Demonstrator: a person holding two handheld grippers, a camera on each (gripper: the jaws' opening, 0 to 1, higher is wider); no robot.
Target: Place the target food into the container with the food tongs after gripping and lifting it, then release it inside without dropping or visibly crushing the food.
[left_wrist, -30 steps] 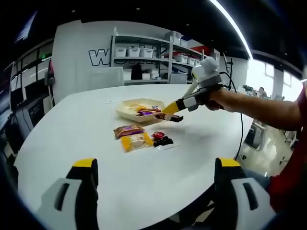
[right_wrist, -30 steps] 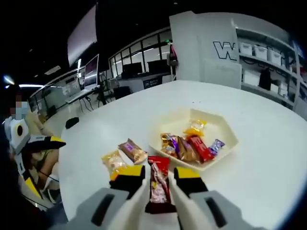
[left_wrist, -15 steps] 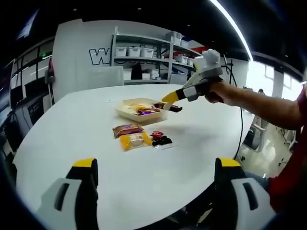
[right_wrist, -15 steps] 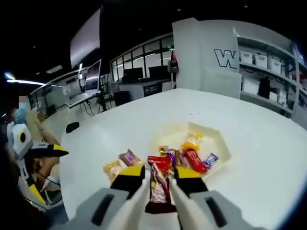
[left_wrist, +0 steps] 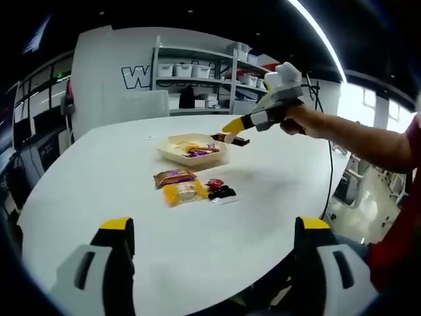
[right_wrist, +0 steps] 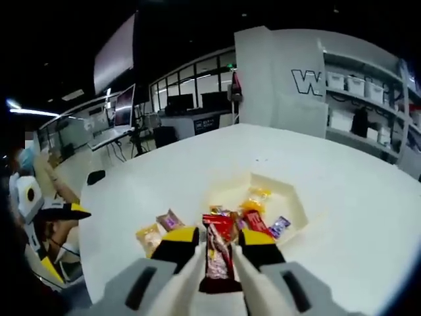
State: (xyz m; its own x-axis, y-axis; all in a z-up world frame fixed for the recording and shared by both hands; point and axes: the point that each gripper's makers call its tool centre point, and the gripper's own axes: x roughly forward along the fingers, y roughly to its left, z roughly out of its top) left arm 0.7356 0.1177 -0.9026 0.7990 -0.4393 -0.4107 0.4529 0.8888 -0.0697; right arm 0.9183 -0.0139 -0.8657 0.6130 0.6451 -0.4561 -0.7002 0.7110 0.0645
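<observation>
In the left gripper view, the left gripper (left_wrist: 214,253) hangs low over the round white table (left_wrist: 112,191), jaws spread wide with nothing between them. Mid-table lie a brown wrapped snack (left_wrist: 174,178), a yellow wrapped snack (left_wrist: 185,193) and a small red-and-black packet (left_wrist: 220,191). Beyond them sits the cream hexagonal tray (left_wrist: 172,152) of wrapped sweets. Above its right edge the right gripper (left_wrist: 231,136) clamps the dark red wrapped snack bar (right_wrist: 216,257), raised clear of the tray.
</observation>
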